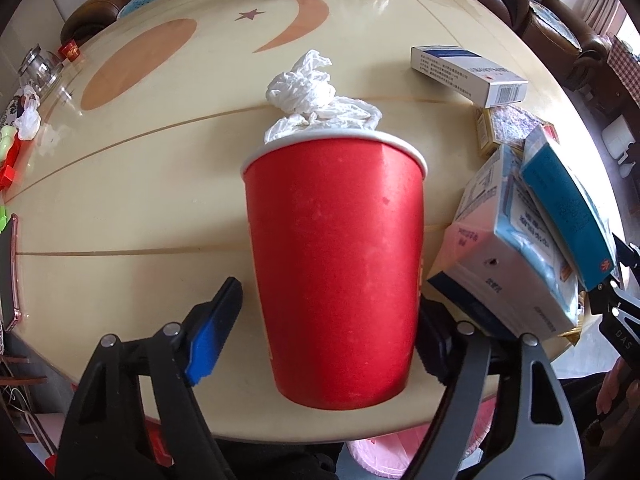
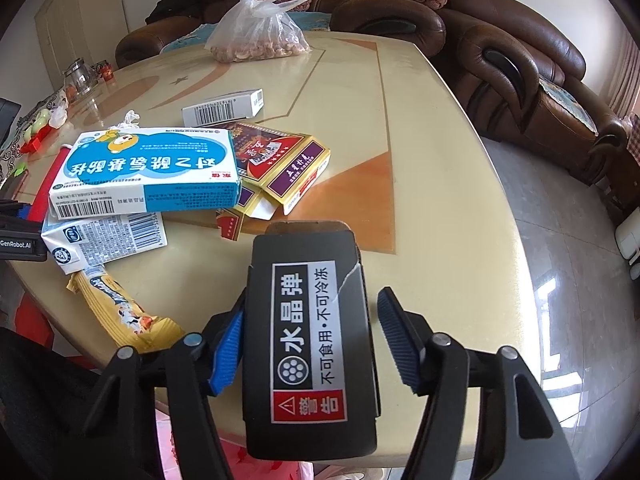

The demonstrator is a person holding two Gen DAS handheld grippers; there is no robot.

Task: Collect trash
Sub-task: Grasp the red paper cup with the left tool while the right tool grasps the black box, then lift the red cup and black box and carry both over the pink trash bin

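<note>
Left view: the left tongs (image 1: 320,340) stood released around a red cup (image 1: 336,264). The blue pad on one side was clear of the wall; the other pad lay just beside it, and contact could not be told. The cup stood upright near the worktop's (image 1: 140,200) front edge, with a crumpled tissue (image 1: 316,96) heaped above its rim. To the right of the cup lay a leaning stack of cartons (image 1: 516,248), and behind them a white box (image 1: 468,74).

Right view: the right tongs (image 2: 310,336) were also released, bracketing a black box (image 2: 310,344). The left pad touched or nearly touched its side; the right pad stood apart. The box overhung the worktop's front edge. To its left lay a yellow wrapper (image 2: 120,312); behind it, a blue-and-white carton (image 2: 148,168) and a flattened card pack (image 2: 280,160).

Handling, as judged: the cup was probably light and thin-walled, easily crushed, so a gentle hold at mid-height across the wall seemed best, with the cup kept upright so the loose tissue stayed in. The black box looked stiff and light; its long flat sides offered a firm hold.
</note>
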